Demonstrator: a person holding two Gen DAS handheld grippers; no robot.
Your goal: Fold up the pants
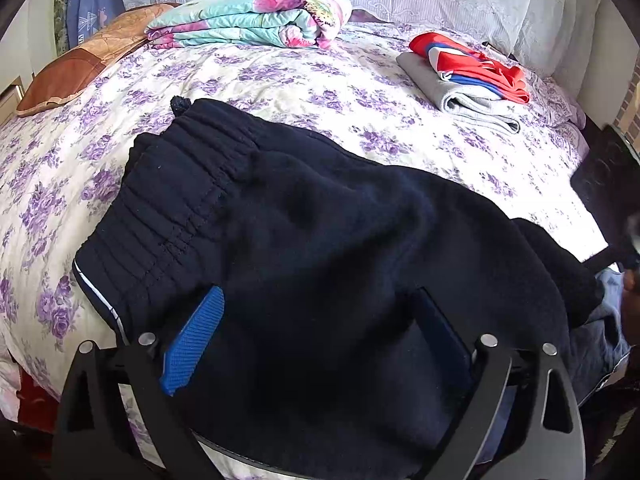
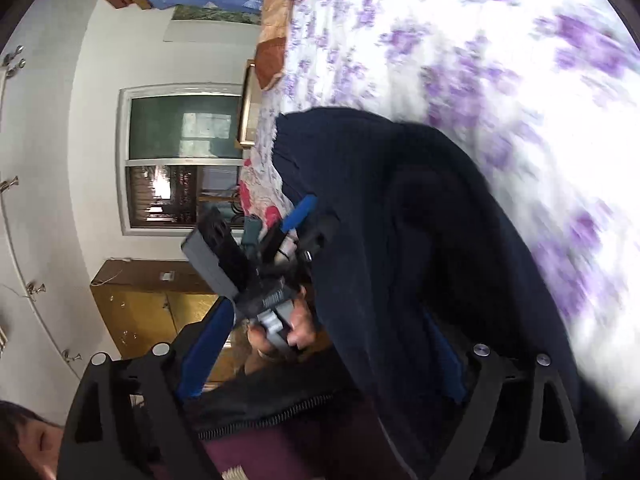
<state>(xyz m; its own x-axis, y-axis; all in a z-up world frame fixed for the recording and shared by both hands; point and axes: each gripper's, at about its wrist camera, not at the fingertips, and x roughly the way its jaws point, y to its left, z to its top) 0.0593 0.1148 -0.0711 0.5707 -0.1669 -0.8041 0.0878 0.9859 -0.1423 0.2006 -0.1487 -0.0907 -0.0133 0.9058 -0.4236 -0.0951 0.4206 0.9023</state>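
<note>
Both tongs stand apart under the navy pants (image 1: 320,240), waistband toward ten o'clock on the bed (image 1: 320,92); folding appears barely begun.

Dark navy pants (image 2: 400,240) draped over the wide-spread right claw (image 2: 324,364), flowered bedspread (image 2: 500,60) beyond.

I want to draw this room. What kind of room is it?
Most likely a bedroom: a bed with a purple-flowered sheet, a folded turquoise floral quilt beside a brown patchwork pillow, and dark navy fleece pants being folded on it.
</note>
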